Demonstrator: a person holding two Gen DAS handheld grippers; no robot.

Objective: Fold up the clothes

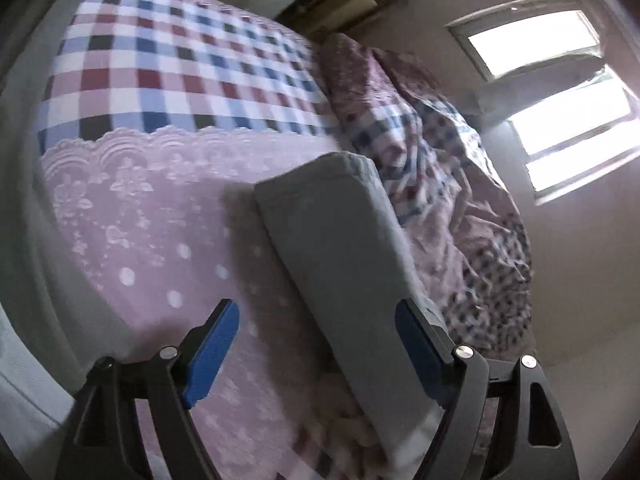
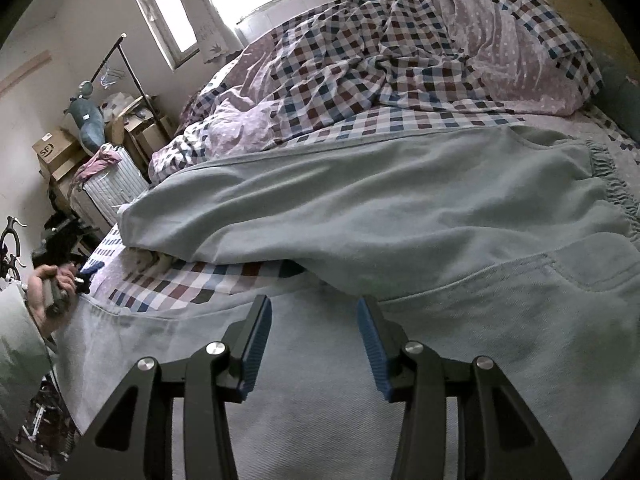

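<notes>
the left gripper (image 1: 316, 344) is standing spread wide, its blue ribbed pads clear of the pale grey-green garment (image 1: 340, 248), whose folded leg is lying between them on the pink lace bedspread (image 1: 132, 216). the right gripper (image 2: 314, 334) is hovering half spread over the same soft fleece, pinching nothing. the gathered waistband (image 2: 612, 188) is resting by a rumpled checked duvet (image 2: 380, 52).

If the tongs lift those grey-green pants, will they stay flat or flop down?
The pants would probably flop: the leg already lies in soft creases on the bed. They look like thick fleece, so likely not slippery. The gathered waistband may stretch when pulled.
</notes>
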